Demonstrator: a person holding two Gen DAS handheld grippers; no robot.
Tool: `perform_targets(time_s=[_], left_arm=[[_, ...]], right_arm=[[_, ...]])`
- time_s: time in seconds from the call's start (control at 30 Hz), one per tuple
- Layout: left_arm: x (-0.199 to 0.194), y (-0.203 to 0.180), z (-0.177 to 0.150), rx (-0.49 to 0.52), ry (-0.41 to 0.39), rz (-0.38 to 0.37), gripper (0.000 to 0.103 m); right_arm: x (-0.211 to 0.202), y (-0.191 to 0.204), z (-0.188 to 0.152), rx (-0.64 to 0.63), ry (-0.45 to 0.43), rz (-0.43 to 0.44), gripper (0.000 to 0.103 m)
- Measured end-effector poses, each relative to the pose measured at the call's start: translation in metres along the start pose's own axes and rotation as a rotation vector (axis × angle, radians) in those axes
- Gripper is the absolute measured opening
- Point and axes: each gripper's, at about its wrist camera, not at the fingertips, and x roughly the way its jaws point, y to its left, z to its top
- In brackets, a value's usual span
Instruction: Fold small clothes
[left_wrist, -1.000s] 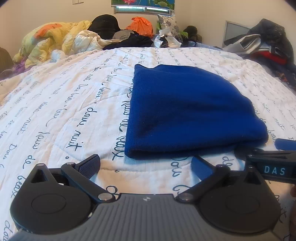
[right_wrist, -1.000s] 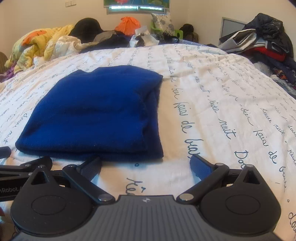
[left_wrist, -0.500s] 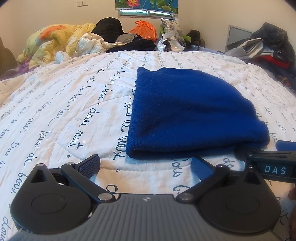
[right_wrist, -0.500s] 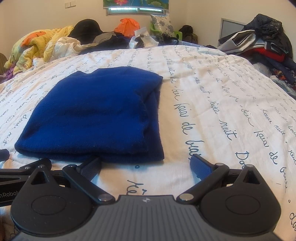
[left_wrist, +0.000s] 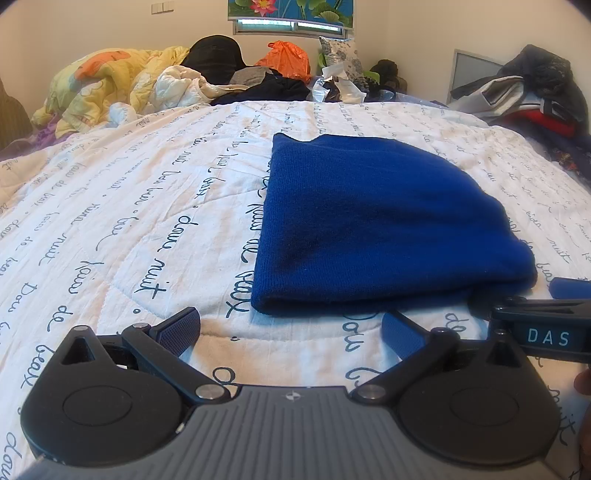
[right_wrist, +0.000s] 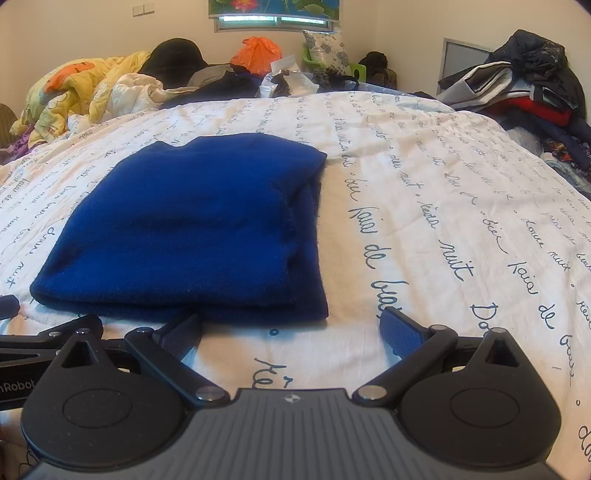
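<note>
A folded blue knit garment (left_wrist: 373, 221) lies flat on the white bedspread with script lettering (left_wrist: 147, 221); it also shows in the right wrist view (right_wrist: 199, 229). My left gripper (left_wrist: 291, 328) is open and empty, just short of the garment's near edge. My right gripper (right_wrist: 291, 332) is open and empty, in front of the garment's near right corner. The right gripper's side shows at the right edge of the left wrist view (left_wrist: 546, 332). The left gripper's side shows at the left edge of the right wrist view (right_wrist: 37, 343).
A yellow quilt (left_wrist: 103, 85), dark clothes and an orange bag (left_wrist: 288, 59) are heaped at the far end of the bed. A pile of clothes (right_wrist: 524, 88) sits at the right by the wall.
Both grippers have tilted or lifted slightly, so the garment sits a little lower in view. The jaws stay open and the garment has not moved.
</note>
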Motion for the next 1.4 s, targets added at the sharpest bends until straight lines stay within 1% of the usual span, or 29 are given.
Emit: perform_targets(time_s=[0.87,1.03,1.1,1.2,1.3,1.4], left_arm=[[0.000,-0.001,0.001,0.001,0.005,0.001,0.103],[0.002,-0.001,0.005,-0.001,0.038,0.007,0.103],[0.001,0.001,0.009,-0.004,0.077,0.002,0.103],[0.000,0.001,0.015,-0.006,0.146,0.003,0.103],[0.000,0.000,0.016,-0.012,0.173,0.006,0.103],[0.001,0.000,0.018,-0.014,0.185,0.008,0.103]], right_arm=[[-0.001,0.001,0.000,0.001,0.002,-0.001,0.103],[0.002,-0.001,0.003,-0.002,0.017,0.003,0.103],[0.001,0.000,0.004,0.000,0.032,0.000,0.103],[0.002,0.000,0.012,0.001,0.102,-0.001,0.103],[0.004,0.000,0.017,0.001,0.153,-0.003,0.103],[0.006,0.001,0.021,0.002,0.182,-0.007,0.103]])
